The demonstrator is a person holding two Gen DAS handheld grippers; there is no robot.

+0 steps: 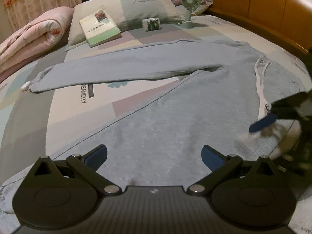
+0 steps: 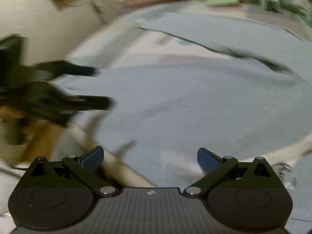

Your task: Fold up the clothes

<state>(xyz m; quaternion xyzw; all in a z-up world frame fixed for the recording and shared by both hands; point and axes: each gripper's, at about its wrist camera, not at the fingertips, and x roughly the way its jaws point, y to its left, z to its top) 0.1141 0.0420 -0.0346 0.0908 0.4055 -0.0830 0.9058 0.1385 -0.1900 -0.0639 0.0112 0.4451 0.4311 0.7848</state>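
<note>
Both tools (image 1: 154,157) (image 2: 150,159) spread over trousers (image 1: 175,105).

Legible text is scarce. On the bedsheet (image 1: 64,105), printed sideways in dark capitals beside a dark grey bar, the letters "REAMCITY" can be read; the start of the word lies under the grey trousers (image 1: 148,66), so the full wording cannot be confirmed. The book (image 1: 99,28) leaning on the pillow carries a line of dark characters on its white cover, too small to read. The small box (image 1: 152,24) behind it shows printed graphics, illegible. The white drawstring (image 1: 262,89) bears dark marks near its end, not readable. The right wrist view is blurred throughout; faint print on the sheet there cannot be made out.
</note>
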